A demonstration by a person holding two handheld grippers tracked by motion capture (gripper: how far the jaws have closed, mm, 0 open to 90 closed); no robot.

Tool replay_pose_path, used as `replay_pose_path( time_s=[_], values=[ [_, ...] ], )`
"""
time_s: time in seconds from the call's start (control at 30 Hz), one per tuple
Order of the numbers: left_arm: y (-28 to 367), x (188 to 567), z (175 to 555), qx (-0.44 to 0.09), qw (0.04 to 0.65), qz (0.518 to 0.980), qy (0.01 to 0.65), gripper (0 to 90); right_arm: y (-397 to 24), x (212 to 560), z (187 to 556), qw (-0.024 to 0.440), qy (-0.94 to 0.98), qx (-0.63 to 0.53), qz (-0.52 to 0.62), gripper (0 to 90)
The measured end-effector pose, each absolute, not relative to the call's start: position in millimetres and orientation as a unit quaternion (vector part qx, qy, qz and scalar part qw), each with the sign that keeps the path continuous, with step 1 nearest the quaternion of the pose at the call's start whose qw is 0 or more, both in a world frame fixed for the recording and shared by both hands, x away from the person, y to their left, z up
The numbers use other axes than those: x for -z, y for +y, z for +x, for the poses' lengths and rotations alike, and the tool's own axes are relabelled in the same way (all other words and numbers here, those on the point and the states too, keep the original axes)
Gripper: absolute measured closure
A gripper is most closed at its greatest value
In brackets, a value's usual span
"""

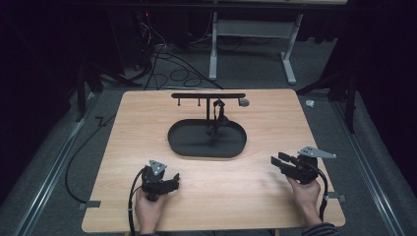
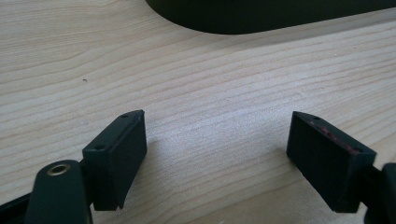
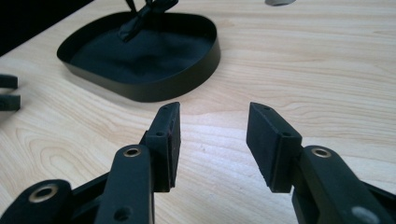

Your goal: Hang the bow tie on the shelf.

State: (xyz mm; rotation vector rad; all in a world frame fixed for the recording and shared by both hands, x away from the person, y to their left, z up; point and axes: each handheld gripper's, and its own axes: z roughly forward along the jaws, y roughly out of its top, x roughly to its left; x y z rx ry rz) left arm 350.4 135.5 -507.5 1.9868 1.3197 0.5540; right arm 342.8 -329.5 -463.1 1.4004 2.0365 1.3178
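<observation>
High view: the left tool (image 1: 169,182) and right tool (image 1: 278,161) rest low on the tabletop (image 1: 265,196), flanking the black tray (image 1: 184,146), whose stand carries a dark hanging item (image 1: 218,118). Left gripper view: jaws released, empty. Right gripper view: jaws released, facing the tray, presumably ready to approach.

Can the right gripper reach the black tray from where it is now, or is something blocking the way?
Probably yes. The right gripper is open and points toward the black tray, and between them lies bare wooden table, with nothing standing in the path. The left gripper stays off to the other side.
</observation>
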Motion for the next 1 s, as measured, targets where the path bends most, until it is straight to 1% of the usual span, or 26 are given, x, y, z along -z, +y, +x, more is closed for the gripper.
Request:
replay_pose_path(
  time_s=[0.3,0.47,0.83,1.0],
  values=[
    [135,508,350,-0.213,0.34,0.763,0.507,20.3,-322,464,342,0.174,0.73,-0.451,0.483,57.1],
    [135,508,350,-0.213,0.34,0.763,0.507,20.3,-316,473,344,0.169,0.741,-0.437,0.482,57.5],
    [135,508,350,-0.213,0.339,0.763,0.507,20.3,-306,482,349,0.162,0.749,-0.43,0.477,57.9],
    [135,508,350,-0.213,0.339,0.763,0.507,20.2,-293,485,351,0.161,0.761,-0.418,0.469,58.1]
  ],
)
